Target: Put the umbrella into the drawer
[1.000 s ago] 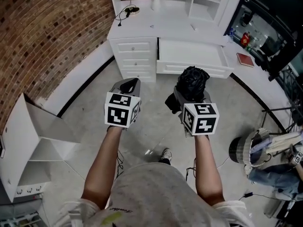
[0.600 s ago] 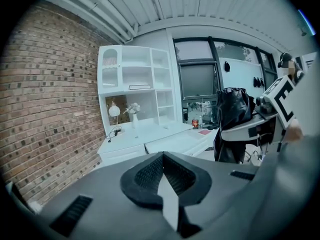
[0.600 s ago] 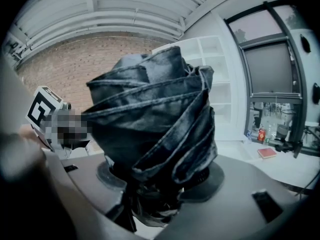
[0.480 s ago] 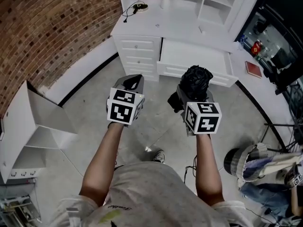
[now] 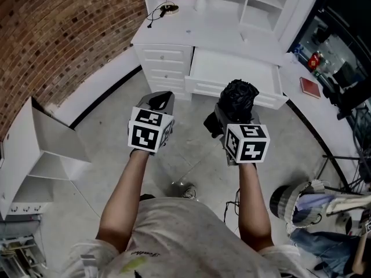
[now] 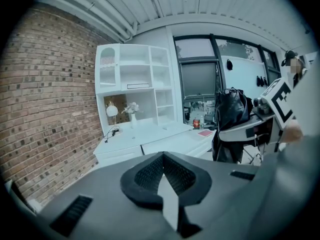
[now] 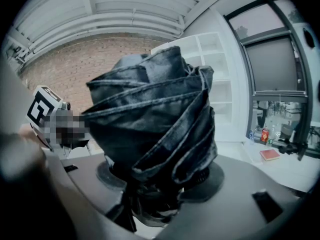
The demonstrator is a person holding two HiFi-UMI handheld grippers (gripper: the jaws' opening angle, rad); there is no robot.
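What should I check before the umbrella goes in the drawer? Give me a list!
1. Umbrella gripped: ok, the right gripper is shut on it.
2. Drawer open: ok, it is pulled out of the white desk.
3. Room in the drawer: ok, the part the head view shows looks bare.
4. Left gripper free: ok, its jaws are together and hold nothing.
5. Umbrella over the drawer: not ok, it seems short of the drawer front.
6. Umbrella short enough to fit: cannot tell.
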